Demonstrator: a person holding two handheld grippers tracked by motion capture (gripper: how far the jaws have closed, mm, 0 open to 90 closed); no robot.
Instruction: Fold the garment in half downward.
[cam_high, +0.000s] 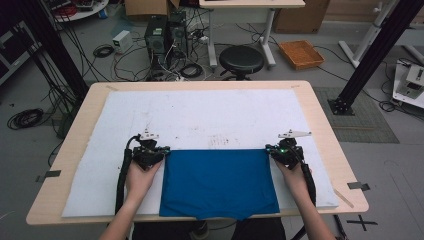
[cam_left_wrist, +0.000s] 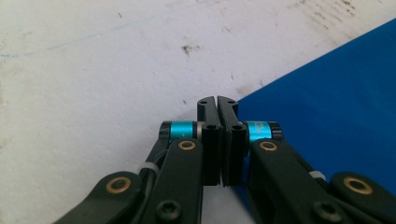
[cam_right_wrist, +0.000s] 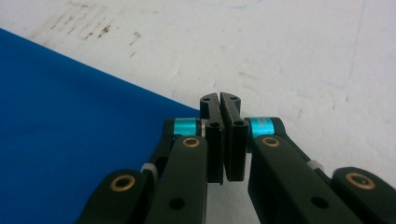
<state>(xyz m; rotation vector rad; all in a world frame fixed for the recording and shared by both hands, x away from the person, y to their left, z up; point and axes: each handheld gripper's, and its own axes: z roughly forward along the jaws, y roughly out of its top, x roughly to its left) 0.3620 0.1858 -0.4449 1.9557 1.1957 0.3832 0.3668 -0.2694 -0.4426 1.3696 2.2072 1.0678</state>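
While the flat blue cloth (cam_high: 218, 182) lies on the white-padded tabletop (cam_high: 200, 112), the left claw (cam_high: 159, 151) and the right claw (cam_high: 276, 150) each pinch a far corner of it, clenched.

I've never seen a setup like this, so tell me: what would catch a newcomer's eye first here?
Most striking is the bright blue cloth, lying flat on the white mat at the near edge of the wooden table. A person's hands hold the left gripper and the right gripper at the cloth's two far corners, each with its black jaws closed at a corner. Behind the table, the floor is cluttered with cables, a black stool and an orange tray.
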